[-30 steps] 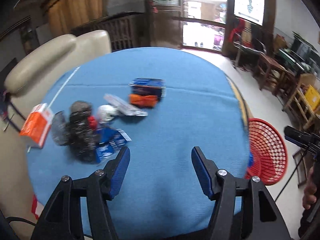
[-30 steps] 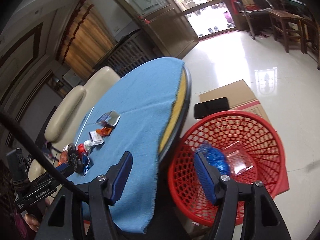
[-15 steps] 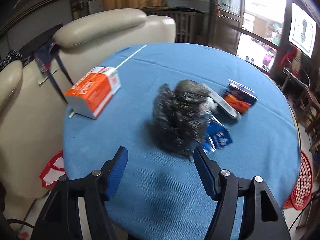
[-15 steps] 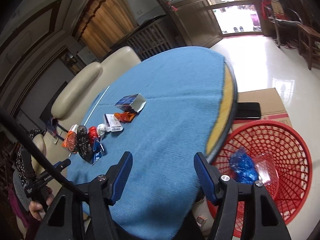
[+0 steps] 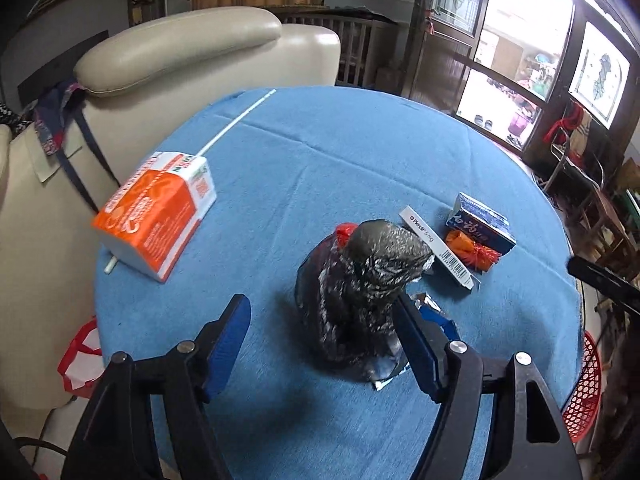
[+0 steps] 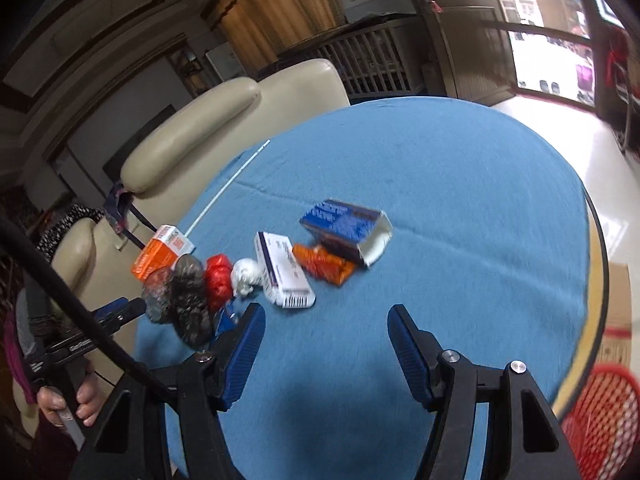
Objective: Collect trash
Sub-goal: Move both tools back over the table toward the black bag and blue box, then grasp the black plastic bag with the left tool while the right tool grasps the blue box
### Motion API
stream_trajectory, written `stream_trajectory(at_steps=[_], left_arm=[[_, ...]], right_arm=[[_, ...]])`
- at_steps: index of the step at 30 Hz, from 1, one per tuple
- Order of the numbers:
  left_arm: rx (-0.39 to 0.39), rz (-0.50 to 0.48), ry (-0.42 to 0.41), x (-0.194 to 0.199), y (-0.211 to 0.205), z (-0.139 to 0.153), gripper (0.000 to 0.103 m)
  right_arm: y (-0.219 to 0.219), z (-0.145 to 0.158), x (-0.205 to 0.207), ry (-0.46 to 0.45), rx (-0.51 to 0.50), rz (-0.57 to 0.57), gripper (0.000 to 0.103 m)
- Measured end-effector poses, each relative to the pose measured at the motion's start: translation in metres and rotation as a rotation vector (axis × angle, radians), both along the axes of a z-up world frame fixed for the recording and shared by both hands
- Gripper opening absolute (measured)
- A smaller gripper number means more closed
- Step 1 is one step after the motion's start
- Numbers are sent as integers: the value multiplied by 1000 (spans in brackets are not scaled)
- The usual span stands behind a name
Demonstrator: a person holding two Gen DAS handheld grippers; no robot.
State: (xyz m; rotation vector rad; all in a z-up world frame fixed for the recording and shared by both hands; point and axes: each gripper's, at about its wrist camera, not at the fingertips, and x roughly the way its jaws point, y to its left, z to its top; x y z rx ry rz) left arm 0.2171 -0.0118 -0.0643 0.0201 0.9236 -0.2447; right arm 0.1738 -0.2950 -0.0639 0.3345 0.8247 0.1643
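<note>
A round table [image 5: 360, 152] under a blue cloth fills both views, with a cream leather armchair [image 5: 192, 64] pushed up behind it and bright glass doors [image 5: 516, 64] beyond. Down at the table's edge sits the red basket [image 6: 600, 416], only its rim showing on the floor side.

The trash is bunched on the cloth: an orange carton [image 5: 156, 216] with a white straw [image 5: 236, 120] lying past it, a crumpled black bag [image 5: 360, 292] in the middle, a red wrapper [image 5: 345, 232] tucked behind it, a white box [image 5: 438, 252], an orange wrapper [image 5: 472, 252] and a blue box [image 5: 480, 224] lying together just to the right.

The left gripper [image 5: 324, 340] hangs right at the black bag, jaws apart and just been opening, the bag sitting between them against the right-hand finger with no squeeze on it. A second ago that bag was off to the left; now it is dead ahead.

The right gripper [image 6: 326, 348] is over bare cloth, jaws half apart and empty. A second ago it looked down into the basket; it has swung across to face the pile, the white box nearest.
</note>
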Motion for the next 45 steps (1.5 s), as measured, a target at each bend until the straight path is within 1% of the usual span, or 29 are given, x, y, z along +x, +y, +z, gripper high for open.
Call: stream_trajectory(at_steps=[3, 7, 12, 14, 16, 19, 21, 22, 23, 24, 26, 29, 33, 36, 38, 41, 45], left_arm=[[-10, -11, 30, 12, -6, -5, 74], [-5, -42, 64, 26, -14, -13, 74], [7, -94, 104, 38, -22, -23, 74], [-1, -112, 126, 44, -24, -28, 74], [-9, -123, 149, 49, -25, -33, 74], [-33, -127, 174, 54, -25, -40, 74], [-41, -111, 177, 55, -22, -43, 74], [-55, -104, 179, 54, -20, -43, 74], [-77, -104, 181, 54, -18, -44, 69], [-101, -108, 186, 54, -16, -44, 56], [-118, -107, 208, 54, -14, -46, 39], [-139, -76, 207, 49, -8, -44, 37], [-144, -57, 150, 30, -1, -27, 37], [-145, -62, 118, 13, 1, -14, 37], [-148, -74, 100, -1, 1, -6, 37], [-138, -100, 69, -21, -4, 5, 37], [-125, -153, 46, -55, -16, 12, 37]], right_arm=[[8, -1, 36, 11, -96, 56, 69], [17, -6, 76, 29, -189, 150, 69], [28, -18, 116, 45, -321, 335, 70], [34, -23, 130, 51, -392, 402, 72], [36, -31, 139, 71, -424, 465, 75], [37, -48, 156, 147, -397, 523, 75], [35, -60, 164, 188, -400, 512, 75], [30, -63, 166, 195, -366, 486, 75], [24, -65, 167, 196, -313, 461, 73], [17, -64, 166, 183, -255, 428, 69], [8, -61, 160, 161, -208, 382, 69], [-6, -56, 144, 148, -152, 298, 68], [-21, -34, 101, 69, -85, 179, 68], [-23, -18, 64, 14, -59, 135, 68], [-23, -11, 42, -3, -32, 109, 68], [-19, -9, 7, -15, 13, 73, 68], [-3, -19, -27, -4, 41, 38, 68]])
